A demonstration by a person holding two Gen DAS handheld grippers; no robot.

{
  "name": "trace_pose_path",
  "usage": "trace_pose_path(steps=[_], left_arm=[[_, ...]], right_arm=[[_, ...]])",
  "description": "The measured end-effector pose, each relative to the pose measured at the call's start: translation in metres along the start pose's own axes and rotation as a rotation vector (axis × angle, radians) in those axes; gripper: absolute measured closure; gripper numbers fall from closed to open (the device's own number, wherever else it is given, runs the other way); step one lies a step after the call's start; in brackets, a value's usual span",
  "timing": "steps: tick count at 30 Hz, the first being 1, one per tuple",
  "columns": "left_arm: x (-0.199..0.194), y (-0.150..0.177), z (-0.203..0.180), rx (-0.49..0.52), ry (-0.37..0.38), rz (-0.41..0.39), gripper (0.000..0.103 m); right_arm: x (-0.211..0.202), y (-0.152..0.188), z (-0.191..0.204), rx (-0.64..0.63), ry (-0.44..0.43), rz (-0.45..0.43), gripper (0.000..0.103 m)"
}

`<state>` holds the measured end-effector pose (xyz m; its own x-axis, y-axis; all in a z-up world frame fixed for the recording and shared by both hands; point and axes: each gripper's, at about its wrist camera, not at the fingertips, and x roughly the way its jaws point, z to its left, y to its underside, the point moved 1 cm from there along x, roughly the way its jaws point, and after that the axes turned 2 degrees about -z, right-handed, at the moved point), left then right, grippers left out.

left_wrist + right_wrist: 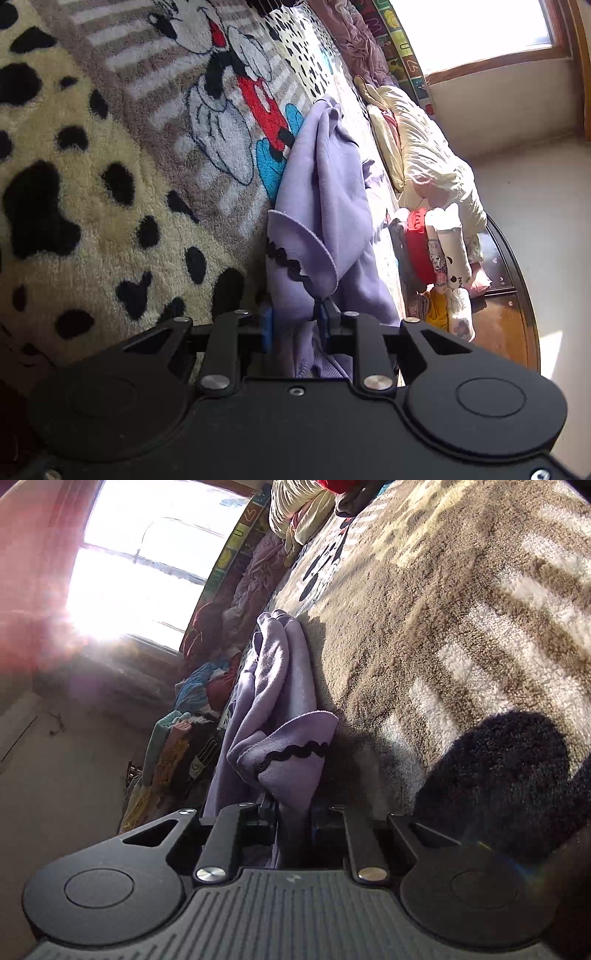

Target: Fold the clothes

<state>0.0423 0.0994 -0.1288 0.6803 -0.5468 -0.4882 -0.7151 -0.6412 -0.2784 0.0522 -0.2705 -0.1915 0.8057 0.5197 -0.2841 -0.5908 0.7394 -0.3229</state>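
A lilac garment with black wavy trim lies bunched on a plush cartoon-print blanket. In the left wrist view, my left gripper is shut on a gathered fold of this garment, near the trimmed edge; the cloth fills the gap between the blue pads. In the right wrist view, the same lilac garment runs away from the camera, and my right gripper is shut on another fold of it beside the black trim. Both views are rolled sideways, so the blanket reads as a tilted wall.
A heap of other clothes, cream, red and patterned, lies beyond the garment by a dark wooden edge. More crumpled clothes line the blanket's far side under a bright window. Pale floor lies past the edge.
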Motion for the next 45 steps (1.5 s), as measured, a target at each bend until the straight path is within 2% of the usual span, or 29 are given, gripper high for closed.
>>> trace_pose_path(steps=[1,2,3,4,6,7,9,11,14,16,21,22,24,26,27,33,36,38,40,41,43,45], left_arm=[[0.0,0.003,0.001,0.016,-0.023,0.003,0.078],[0.002,0.005,0.003,0.039,-0.044,0.009,0.067],[0.01,0.004,0.009,0.065,-0.053,0.041,0.06],[0.011,0.001,0.011,0.069,-0.037,0.057,0.058],[-0.003,-0.008,-0.002,0.133,-0.06,0.025,0.052],[-0.012,-0.01,-0.016,0.241,-0.072,-0.011,0.049],[-0.029,-0.003,-0.044,0.548,-0.072,-0.055,0.048],[-0.041,0.008,-0.065,0.847,-0.073,-0.083,0.044],[-0.046,0.036,-0.07,1.23,-0.108,-0.096,0.044],[-0.045,0.058,-0.059,1.498,-0.166,-0.076,0.045],[-0.035,0.088,-0.021,1.91,-0.24,-0.037,0.045],[-0.033,0.095,-0.016,1.995,-0.245,-0.034,0.048],[-0.026,0.107,-0.008,2.164,-0.263,-0.052,0.054],[-0.023,0.114,-0.002,2.274,-0.264,-0.061,0.063],[-0.021,0.117,0.002,2.345,-0.275,-0.076,0.064],[-0.002,0.132,0.017,2.64,-0.274,-0.123,0.065],[0.01,0.13,0.023,2.703,-0.304,-0.159,0.07],[0.012,0.13,0.022,2.686,-0.309,-0.171,0.085],[0.011,0.132,0.018,2.66,-0.312,-0.198,0.091],[0.009,0.134,0.016,2.648,-0.312,-0.22,0.093],[0.002,0.137,0.007,2.62,-0.311,-0.259,0.094],[-0.009,0.139,0.0,2.629,-0.3,-0.242,0.094]], right_arm=[[-0.004,0.003,0.003,-0.004,0.004,0.01,0.086],[-0.008,0.005,0.004,-0.014,0.023,0.02,0.086],[-0.009,0.007,0.005,-0.039,0.05,0.03,0.086],[-0.008,0.008,0.005,-0.081,0.086,0.04,0.085],[-0.007,0.006,0.009,-0.116,0.105,0.054,0.082],[-0.008,0.004,0.016,-0.146,0.116,0.055,0.079],[-0.017,0.003,0.041,-0.297,0.164,0.046,0.064],[-0.026,0.006,0.064,-0.48,0.207,0.042,0.063],[-0.037,0.02,0.094,-0.832,0.241,0.057,0.063],[-0.043,0.039,0.11,-1.147,0.278,0.066,0.057],[-0.038,0.094,0.108,-1.771,0.312,0.212,0.051],[-0.036,0.103,0.102,-1.862,0.323,0.242,0.052],[-0.032,0.116,0.09,-1.999,0.342,0.279,0.054],[-0.03,0.121,0.082,-2.062,0.348,0.292,0.057],[-0.03,0.121,0.08,-2.082,0.342,0.282,0.057],[-0.024,0.128,0.075,-2.198,0.305,0.241,0.06],[-0.016,0.13,0.071,-2.262,0.268,0.227,0.063],[-0.012,0.124,0.066,-2.26,0.239,0.209,0.063],[-0.011,0.119,0.068,-2.209,0.225,0.226,0.068],[-0.011,0.12,0.067,-2.198,0.225,0.243,0.085],[-0.013,0.125,0.066,-2.198,0.223,0.238,0.088],[-0.021,0.123,0.071,-2.165,0.207,0.227,0.09]])
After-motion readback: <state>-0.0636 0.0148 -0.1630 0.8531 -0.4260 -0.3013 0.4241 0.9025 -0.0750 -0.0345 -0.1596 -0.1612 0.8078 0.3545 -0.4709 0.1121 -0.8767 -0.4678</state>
